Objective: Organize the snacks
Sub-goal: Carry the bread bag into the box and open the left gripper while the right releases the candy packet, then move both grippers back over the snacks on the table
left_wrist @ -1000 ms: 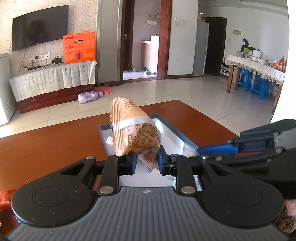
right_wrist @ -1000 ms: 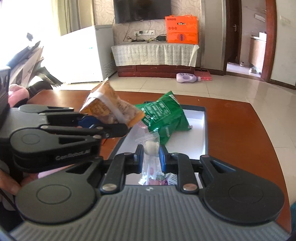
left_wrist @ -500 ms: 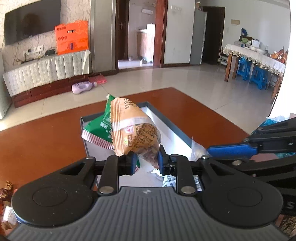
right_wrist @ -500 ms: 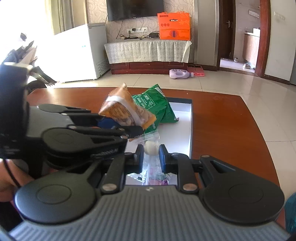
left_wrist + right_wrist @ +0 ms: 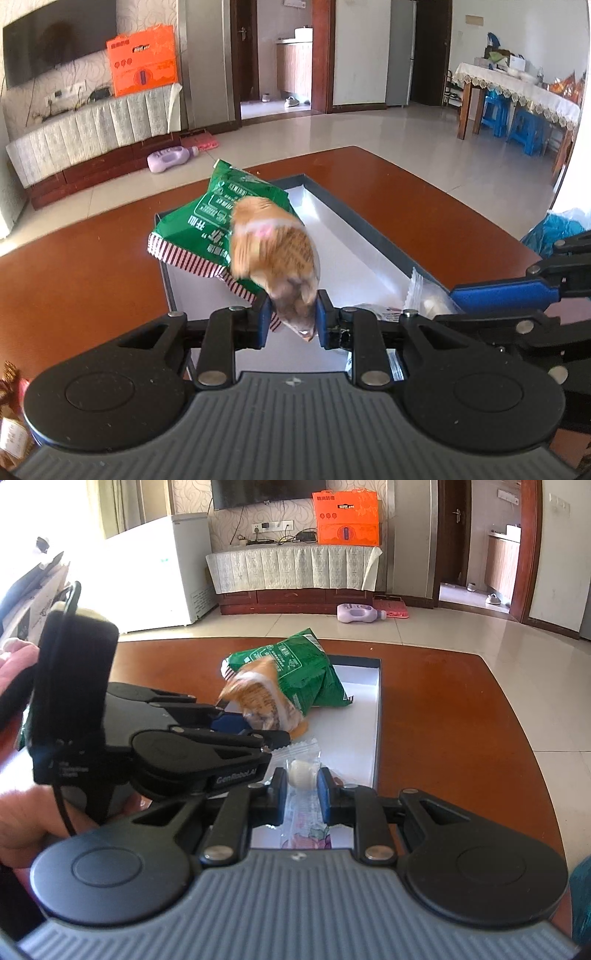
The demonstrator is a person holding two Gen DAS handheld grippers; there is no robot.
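My left gripper is shut on the lower end of an orange snack packet, which is blurred and tips forward over the tray. A green snack bag lies at the tray's far left, just behind the packet. In the right wrist view, the left gripper holds the orange packet against the green bag. My right gripper is shut on a clear wrapper with a white round sweet, low over the near end of the tray.
The tray sits on a brown wooden table whose far edge drops to a tiled floor. Loose wrapped snacks lie at the table's left. A blue plastic bag sits at the right. A person's hand holds the left gripper.
The left gripper moved forward and down over the tray with the orange packet, which now tips toward the green bag. The right gripper kept almost still with its clear wrapper.
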